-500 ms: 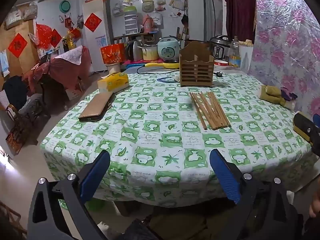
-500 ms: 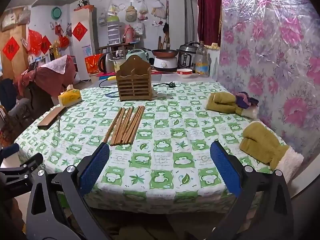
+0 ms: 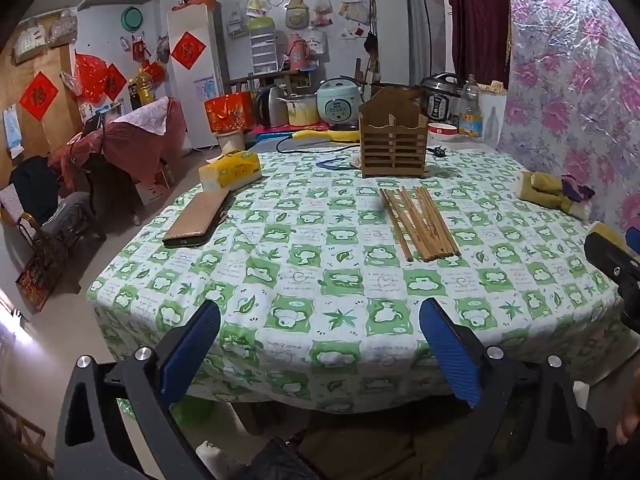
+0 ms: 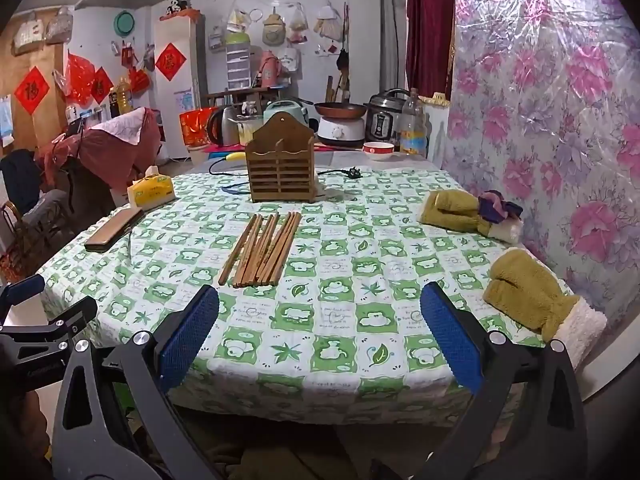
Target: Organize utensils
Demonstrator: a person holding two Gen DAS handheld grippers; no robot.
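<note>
Kitchen clutter along the far wall: rice cookers, kettle, red paper signs. Nearer, a table (image 3: 304,280) under a green-and-white checked cloth.

Chopsticks (image 3: 420,222) lie flat in a loose bundle near the table's middle, roughly side by side, ends uneven. Right wrist view shows the same bundle (image 4: 262,250) ahead and left of centre. Wooden slatted holder (image 3: 391,144) stands upright beyond the chopsticks, apart from them, toward the far edge; seen also from the right (image 4: 281,162).

Left tool (image 3: 320,344) hovers at the near table edge, blue pads spread wide, nothing between them. Right tool (image 4: 320,332) likewise spread wide and holding nothing, near the same edge. Both well short of the chopsticks.

Other items: tissue pack (image 3: 230,170) at far left of the table; phone (image 3: 198,220) lying flat just in front of it. Yellow-green mitten (image 4: 532,300) at the right edge; second mitten (image 4: 452,210) farther back with a purple cloth (image 4: 500,206) against it. Black plug (image 4: 354,173) lies right of the holder.
</note>
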